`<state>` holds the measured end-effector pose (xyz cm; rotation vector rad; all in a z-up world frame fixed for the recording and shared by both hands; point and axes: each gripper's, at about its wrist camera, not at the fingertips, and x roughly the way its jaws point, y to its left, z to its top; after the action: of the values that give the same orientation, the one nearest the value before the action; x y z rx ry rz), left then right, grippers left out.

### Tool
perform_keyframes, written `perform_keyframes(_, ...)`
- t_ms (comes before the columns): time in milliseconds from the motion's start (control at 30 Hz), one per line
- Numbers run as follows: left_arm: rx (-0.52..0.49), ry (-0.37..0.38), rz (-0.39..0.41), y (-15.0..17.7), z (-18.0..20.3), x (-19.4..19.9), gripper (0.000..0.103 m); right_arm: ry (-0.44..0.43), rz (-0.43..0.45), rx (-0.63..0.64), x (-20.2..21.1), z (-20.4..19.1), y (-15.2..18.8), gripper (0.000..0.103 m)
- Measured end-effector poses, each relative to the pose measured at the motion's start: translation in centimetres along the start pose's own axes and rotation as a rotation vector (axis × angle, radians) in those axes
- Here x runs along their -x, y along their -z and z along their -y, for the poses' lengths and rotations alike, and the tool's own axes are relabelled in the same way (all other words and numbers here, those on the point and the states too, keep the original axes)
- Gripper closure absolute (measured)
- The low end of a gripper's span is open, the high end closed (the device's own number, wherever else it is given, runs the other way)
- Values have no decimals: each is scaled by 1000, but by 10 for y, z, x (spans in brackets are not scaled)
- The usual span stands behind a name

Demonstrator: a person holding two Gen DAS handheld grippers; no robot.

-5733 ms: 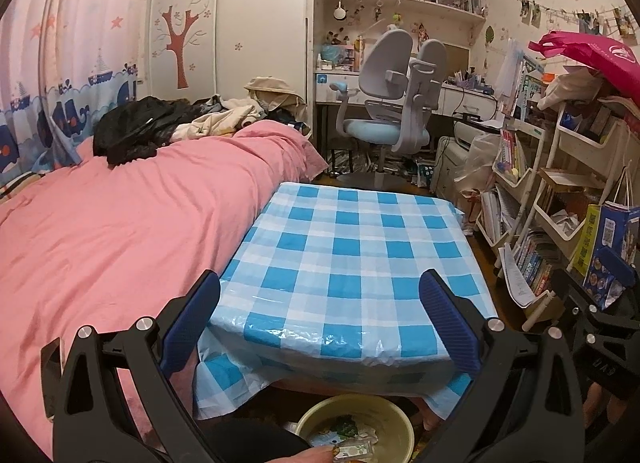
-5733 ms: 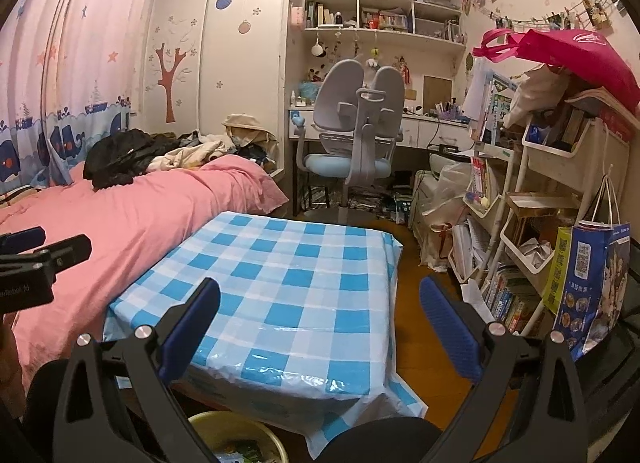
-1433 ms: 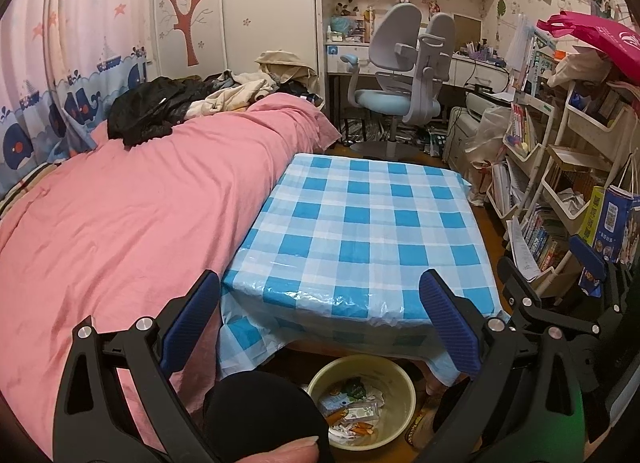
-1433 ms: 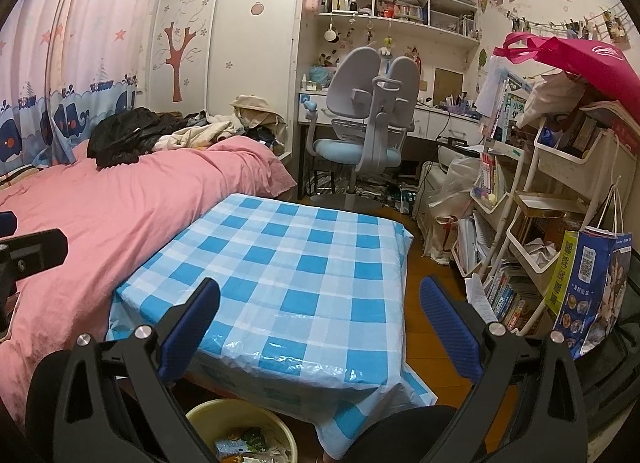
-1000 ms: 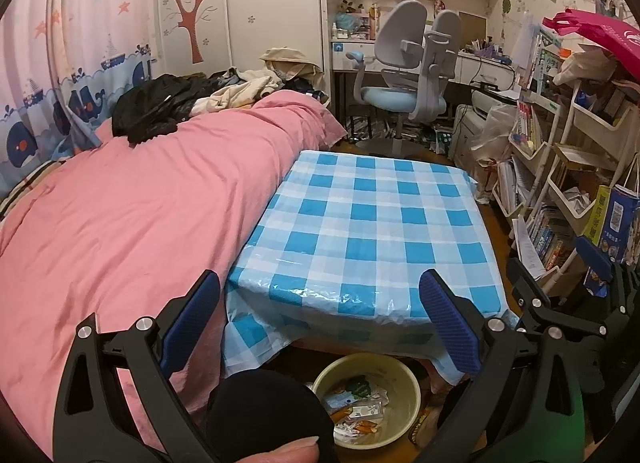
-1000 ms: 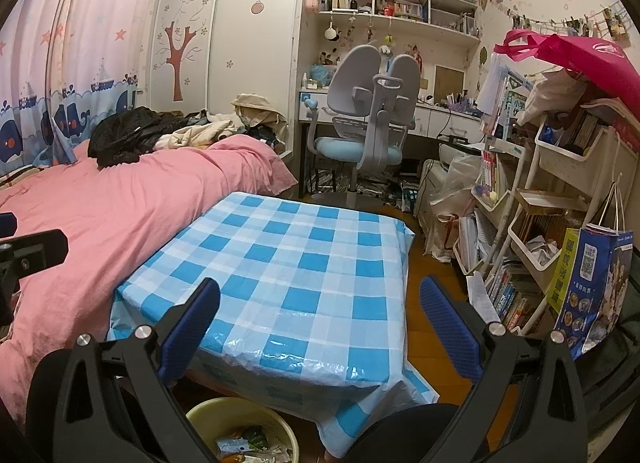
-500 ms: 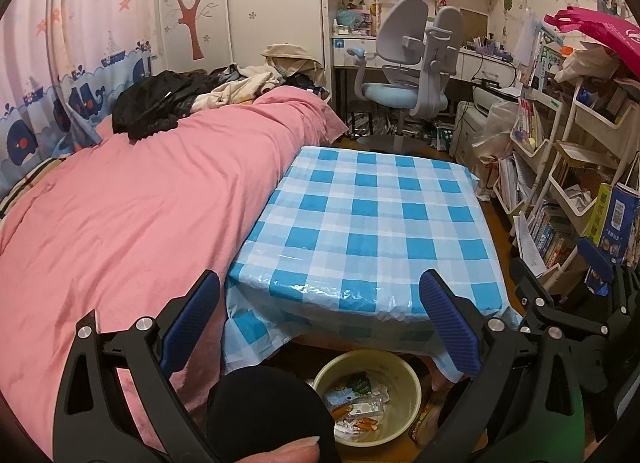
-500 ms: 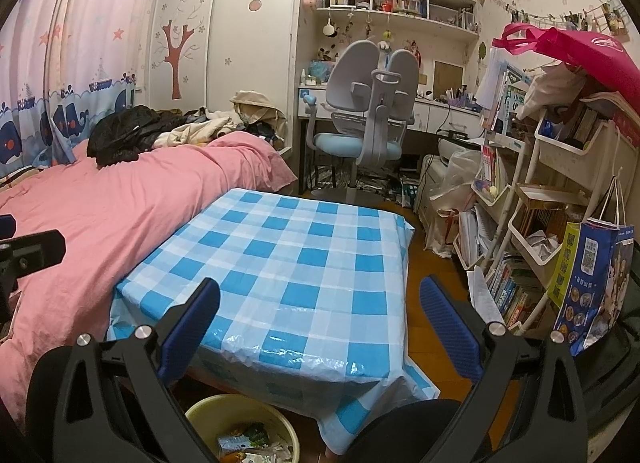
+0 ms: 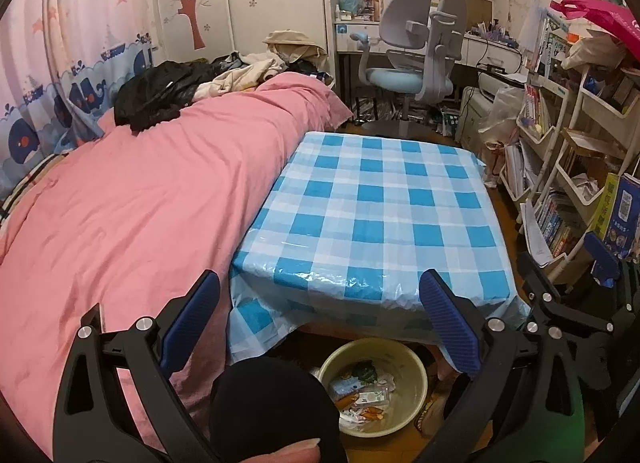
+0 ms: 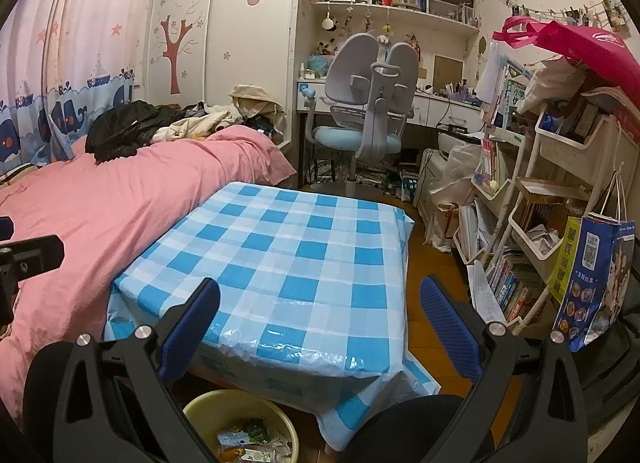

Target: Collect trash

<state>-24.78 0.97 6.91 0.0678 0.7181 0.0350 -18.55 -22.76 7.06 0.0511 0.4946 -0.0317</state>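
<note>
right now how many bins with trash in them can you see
1. The yellow bin sits on the floor under the near edge of the checked table, wrappers inside. Others may be hidden behind the bed or shelves.

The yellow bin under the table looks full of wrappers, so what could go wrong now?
The yellow bin sits on the floor, partly under the hanging edge of the checked tablecloth. Lifting it out could snag the cloth or tip it and spill the wrappers. Both the left tongs and the right tongs are open and empty, so nothing steadies the bin. The person's dark knee sits close beside it and might bump it.
</note>
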Motion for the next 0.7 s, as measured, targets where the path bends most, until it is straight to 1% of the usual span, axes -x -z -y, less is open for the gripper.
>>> perform_keyframes(700,-3,-4,0,-1,1,0,7,0,-2,1,-1,0,-1,7)
